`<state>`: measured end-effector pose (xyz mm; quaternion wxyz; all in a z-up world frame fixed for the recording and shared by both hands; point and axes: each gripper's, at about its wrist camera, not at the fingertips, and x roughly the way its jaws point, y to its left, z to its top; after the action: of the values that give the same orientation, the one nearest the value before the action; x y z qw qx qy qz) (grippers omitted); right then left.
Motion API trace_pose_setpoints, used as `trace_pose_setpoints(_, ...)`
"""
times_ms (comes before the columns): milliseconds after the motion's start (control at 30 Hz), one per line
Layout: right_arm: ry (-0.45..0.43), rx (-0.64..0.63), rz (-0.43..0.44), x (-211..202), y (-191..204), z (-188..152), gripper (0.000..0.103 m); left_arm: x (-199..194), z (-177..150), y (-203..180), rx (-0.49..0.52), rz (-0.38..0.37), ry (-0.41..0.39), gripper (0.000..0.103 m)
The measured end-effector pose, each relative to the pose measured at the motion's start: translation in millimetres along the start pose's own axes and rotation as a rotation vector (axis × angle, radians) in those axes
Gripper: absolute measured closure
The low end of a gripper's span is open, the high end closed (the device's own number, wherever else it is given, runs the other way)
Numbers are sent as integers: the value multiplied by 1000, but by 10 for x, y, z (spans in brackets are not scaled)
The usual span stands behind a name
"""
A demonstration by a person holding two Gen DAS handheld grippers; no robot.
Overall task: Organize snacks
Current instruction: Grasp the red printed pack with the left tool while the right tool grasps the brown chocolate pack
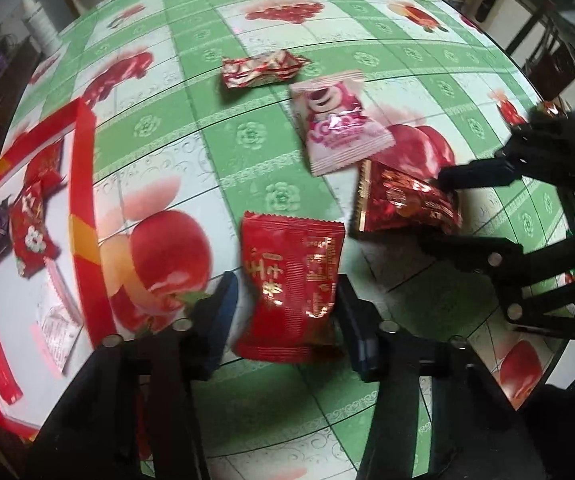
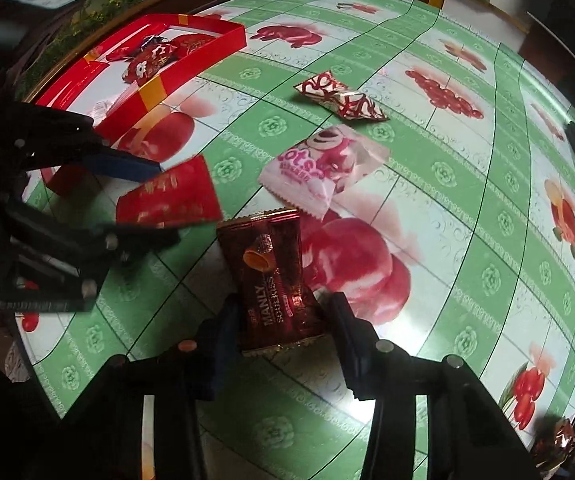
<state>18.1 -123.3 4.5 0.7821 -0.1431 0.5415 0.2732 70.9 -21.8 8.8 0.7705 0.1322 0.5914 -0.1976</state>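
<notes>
The job looks roughly half done. Off to the left of the left claw, the red tray on the tabletop already holds several snacks: red wrapped sweets, a dark one and a pale sachet. Between that claw's fingers lies the bright red packet; both pads sit against its sides and the wrapper pinches in at the waist, so I judge it clenched on the packet. Just right of it, the right claw straddles the dark red wafer packet, its pads close against the packet's lower edges, apparently grasping it, though how firmly is unclear. Ahead of both claws, still loose on the tabletop, lie the pink bear packet and, farther off, the red-and-white packet. Far right, near the tabletop edge, sits one more small foil sweet. So two packets are in hand and should go to the tray, and at least three remain to be gathered.
</notes>
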Motion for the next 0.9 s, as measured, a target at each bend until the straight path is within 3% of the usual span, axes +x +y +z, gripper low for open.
trace_pose_setpoints(200,12,-24,-11,42,49,101,45,-19,-68,54,-24,9,10,58)
trace_pose_setpoints(400,20,-45,-37,101,125,138,45,-32,-97,88,-34,12,8,58)
trace_pose_setpoints(433,10,-33,-40,97,124,122,47,-32,-99,92,-36,10,7,58)
trace_pose_setpoints(500,-11,-14,-50,69,123,92,65,-38,-107,94,-34,10,4,58)
trace_pose_setpoints(767,-38,105,-77,-36,113,-119,70,-56,-86,104,-43,11,-15,65)
trace_pose_setpoints(900,-56,206,-48,-99,-7,-219,72,-55,-70,89,-45,-1,-29,66)
